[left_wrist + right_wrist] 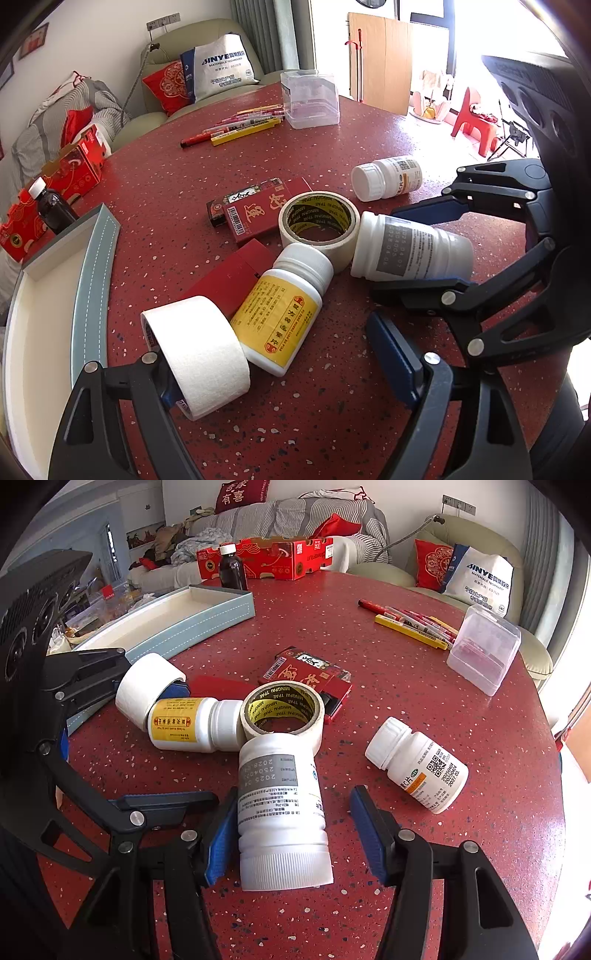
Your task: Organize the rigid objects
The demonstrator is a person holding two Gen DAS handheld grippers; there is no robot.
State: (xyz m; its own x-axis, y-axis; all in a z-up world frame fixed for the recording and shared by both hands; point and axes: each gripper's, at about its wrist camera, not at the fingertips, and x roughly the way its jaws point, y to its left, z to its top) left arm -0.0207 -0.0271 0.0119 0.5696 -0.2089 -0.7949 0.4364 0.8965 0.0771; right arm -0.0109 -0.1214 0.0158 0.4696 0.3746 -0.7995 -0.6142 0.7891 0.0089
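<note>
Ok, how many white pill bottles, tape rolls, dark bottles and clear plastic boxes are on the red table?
White pill bottles: 3 (yellow-label bottle, grey-label bottle, QR-label bottle)
Tape rolls: 2 (plain white roll, printed-core roll)
Dark bottle: 1
Clear plastic box: 1
Total: 7

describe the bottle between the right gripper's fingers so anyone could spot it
On the red speckled table, find the tape roll with yellow printed core. Lying against it is a white bottle with a grey date panel, unlike the yellow-labelled bottle beside it.
</note>
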